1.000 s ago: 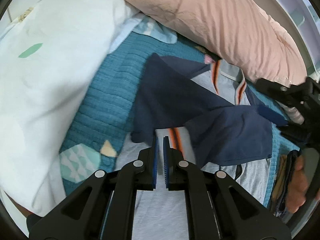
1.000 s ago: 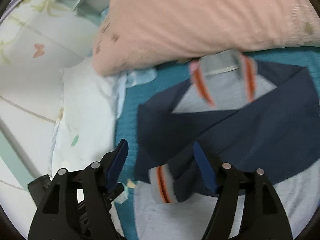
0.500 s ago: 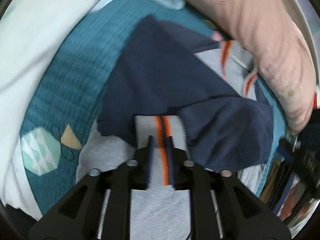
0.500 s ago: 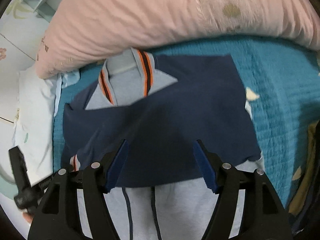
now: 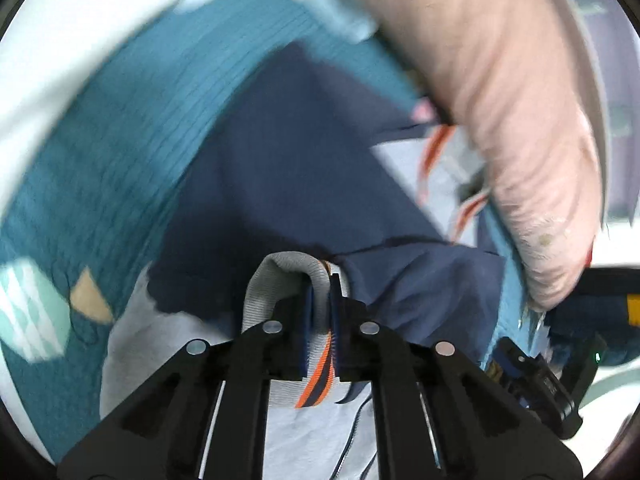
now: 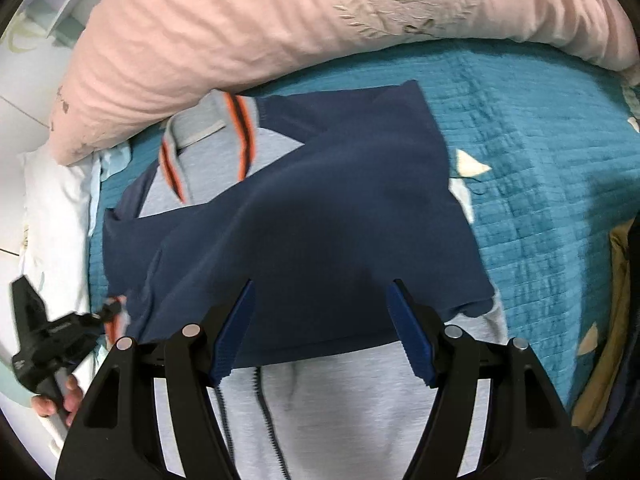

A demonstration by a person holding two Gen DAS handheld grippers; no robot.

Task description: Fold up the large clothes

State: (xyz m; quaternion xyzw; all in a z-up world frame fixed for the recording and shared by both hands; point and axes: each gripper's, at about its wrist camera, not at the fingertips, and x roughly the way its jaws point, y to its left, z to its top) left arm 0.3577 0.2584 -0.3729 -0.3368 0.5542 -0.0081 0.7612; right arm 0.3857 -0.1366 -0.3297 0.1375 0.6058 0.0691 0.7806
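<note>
A grey zip jacket [image 6: 340,400] with navy sleeves [image 6: 320,220] and an orange-striped collar [image 6: 240,136] lies on the bed, both sleeves folded across its chest. In the left wrist view my left gripper [image 5: 320,292] has its jaws closing, and its pads pinch the grey, orange-striped sleeve cuff [image 5: 280,276]. The right wrist view shows that gripper [image 6: 100,314] at the jacket's left edge, held by a hand [image 6: 60,400]. My right gripper [image 6: 322,320] hovers open above the lower edge of the folded sleeves, with nothing between its fingers.
A long pink pillow [image 6: 240,20] lies along the far side, touching the collar. A teal quilt [image 6: 540,160] covers the bed. White bedding [image 5: 60,40] lies to the left. Other clothes [image 6: 612,320] are piled at the right edge.
My left gripper dropped lower, opened a little around the striped cuff and closed on it, lifting its edge. My right gripper swung right, from the jacket's left side to above its middle.
</note>
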